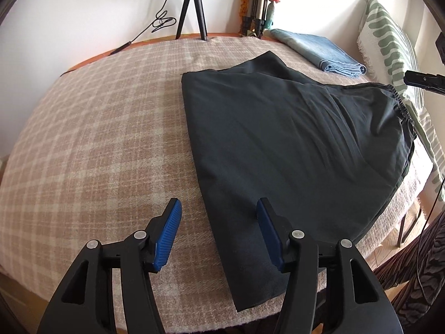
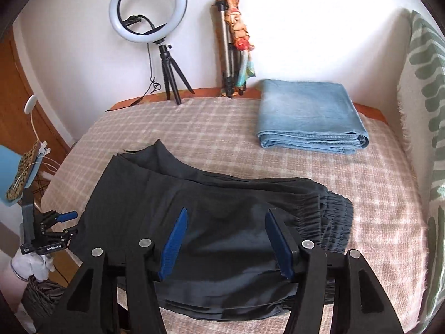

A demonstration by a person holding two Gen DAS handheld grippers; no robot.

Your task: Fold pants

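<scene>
- On the plaid blanket [image 2: 222,139] covering the worktop, the black pants [image 1: 278,139] lie folded over, elastic waistband [image 2: 336,217] bunched at one end.
- Both tools hover released: left tool [image 1: 218,231] at the fold's edge, right tool [image 2: 226,239] above the middle.
- Thin, slippery fabric could slide apart if only the top layer is pinched.
- Folded blue jeans [image 2: 308,117] lie near the wall.

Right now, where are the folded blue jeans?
The folded blue jeans lie at the table's far right end in the right wrist view, beyond the black pants, near the green patterned cushion.
</scene>
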